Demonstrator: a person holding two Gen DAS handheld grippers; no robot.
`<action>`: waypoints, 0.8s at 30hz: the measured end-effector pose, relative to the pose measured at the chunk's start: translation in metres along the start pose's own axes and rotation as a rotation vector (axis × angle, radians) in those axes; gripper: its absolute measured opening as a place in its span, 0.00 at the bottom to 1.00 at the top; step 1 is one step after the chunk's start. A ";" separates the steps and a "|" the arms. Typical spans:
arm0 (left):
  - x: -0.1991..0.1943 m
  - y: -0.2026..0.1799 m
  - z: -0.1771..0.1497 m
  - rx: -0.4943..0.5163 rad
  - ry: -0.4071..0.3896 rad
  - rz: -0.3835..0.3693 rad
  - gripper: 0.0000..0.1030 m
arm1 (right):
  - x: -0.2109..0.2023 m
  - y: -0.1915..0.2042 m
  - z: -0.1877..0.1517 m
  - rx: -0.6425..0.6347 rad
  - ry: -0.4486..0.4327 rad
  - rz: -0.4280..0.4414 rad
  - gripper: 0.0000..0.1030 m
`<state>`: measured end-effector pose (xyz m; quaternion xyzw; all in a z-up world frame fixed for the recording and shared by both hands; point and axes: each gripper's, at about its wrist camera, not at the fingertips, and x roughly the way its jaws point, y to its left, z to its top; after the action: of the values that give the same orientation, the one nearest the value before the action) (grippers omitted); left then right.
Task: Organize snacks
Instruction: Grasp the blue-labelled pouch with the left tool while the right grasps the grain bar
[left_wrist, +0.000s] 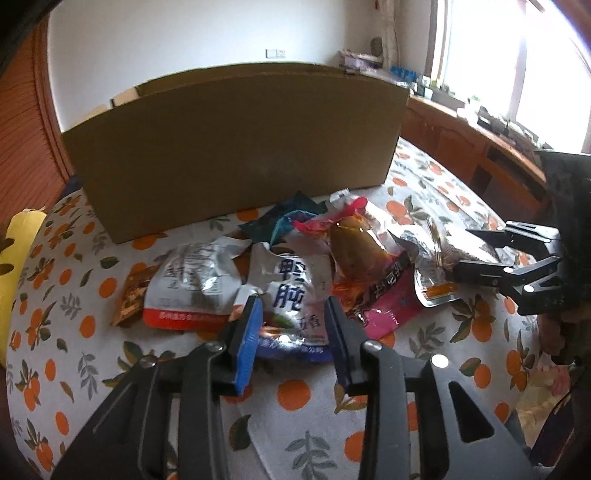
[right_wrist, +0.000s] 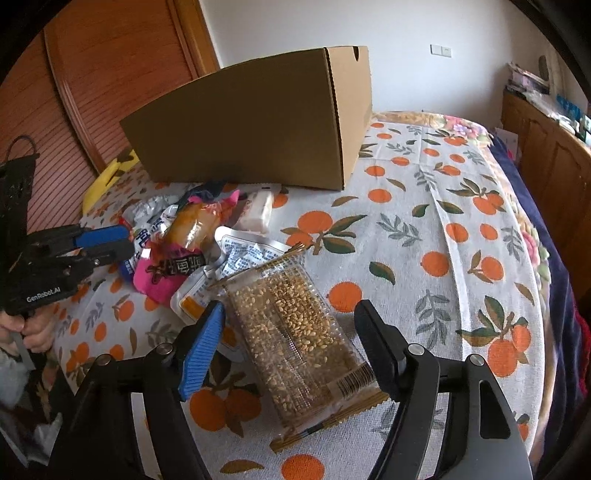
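The cardboard box (left_wrist: 236, 147) hid its own inside, while the left gripper (left_wrist: 295, 325) and right gripper (right_wrist: 291, 332) stood spread, each straddling an overlapped snack packet.

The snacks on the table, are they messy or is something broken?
Messy, yes. The snack packets lie in a jumbled heap, overlapping and crumpled, in front of the cardboard box instead of inside it. The sesame bar packet lies apart. Nothing looks spilled or torn.
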<state>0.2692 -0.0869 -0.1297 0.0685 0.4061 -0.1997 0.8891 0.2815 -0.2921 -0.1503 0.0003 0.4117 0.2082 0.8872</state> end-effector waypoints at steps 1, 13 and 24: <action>0.002 -0.001 0.002 0.006 0.008 0.008 0.34 | 0.000 0.001 -0.001 -0.005 -0.001 -0.007 0.72; 0.020 -0.010 0.026 0.117 0.063 0.055 0.38 | 0.001 0.004 -0.002 -0.025 -0.001 -0.027 0.72; 0.035 0.008 0.036 0.087 0.072 0.018 0.46 | 0.003 0.007 -0.002 -0.036 0.002 -0.027 0.73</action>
<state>0.3184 -0.1004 -0.1329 0.1177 0.4281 -0.2065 0.8719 0.2792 -0.2850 -0.1529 -0.0214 0.4086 0.2035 0.8895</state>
